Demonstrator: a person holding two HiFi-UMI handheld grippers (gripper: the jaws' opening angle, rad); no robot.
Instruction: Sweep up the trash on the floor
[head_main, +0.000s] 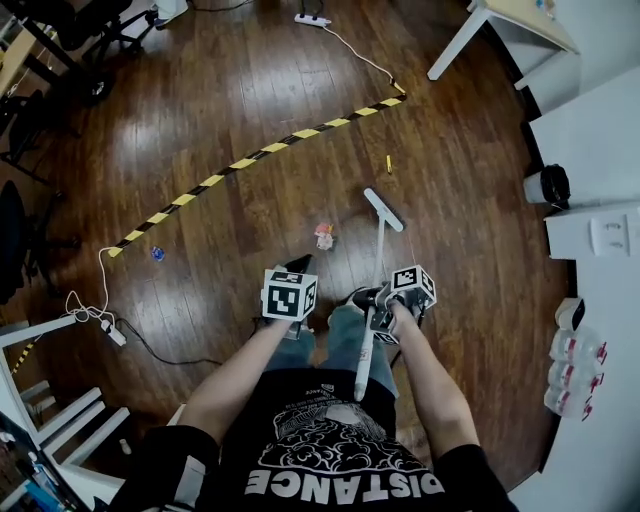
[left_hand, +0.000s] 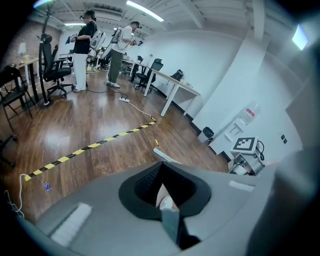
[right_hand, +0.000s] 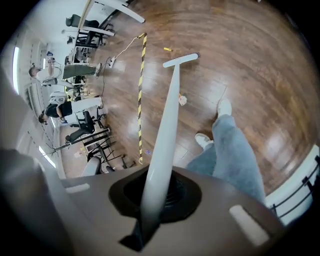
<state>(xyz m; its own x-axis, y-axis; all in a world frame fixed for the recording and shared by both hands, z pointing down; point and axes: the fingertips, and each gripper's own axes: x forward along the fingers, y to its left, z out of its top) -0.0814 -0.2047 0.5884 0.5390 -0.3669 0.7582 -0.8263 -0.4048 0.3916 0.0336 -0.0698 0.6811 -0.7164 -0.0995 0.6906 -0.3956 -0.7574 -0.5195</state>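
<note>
My right gripper (head_main: 385, 305) (right_hand: 157, 192) is shut on the white broom handle (head_main: 375, 285) (right_hand: 167, 115). The broom head (head_main: 383, 209) (right_hand: 180, 60) rests on the wood floor ahead of my feet. A crumpled pinkish scrap (head_main: 323, 236) (right_hand: 182, 100) lies just left of the broom head. A small yellow piece (head_main: 388, 163) (right_hand: 167, 49) lies beyond it, and a blue scrap (head_main: 157, 254) is far to the left. My left gripper (head_main: 293, 280) (left_hand: 167, 202) is shut on a dark dustpan (head_main: 300, 265) (left_hand: 150, 182), held above the floor near the pinkish scrap.
Yellow-black tape (head_main: 250, 160) runs diagonally across the floor. A white cable and power strip (head_main: 110, 330) lie at left. A table leg (head_main: 455, 45), a black bin (head_main: 550, 185) and white cabinets (head_main: 590, 130) border the right. Office chairs (head_main: 60, 50) stand at far left.
</note>
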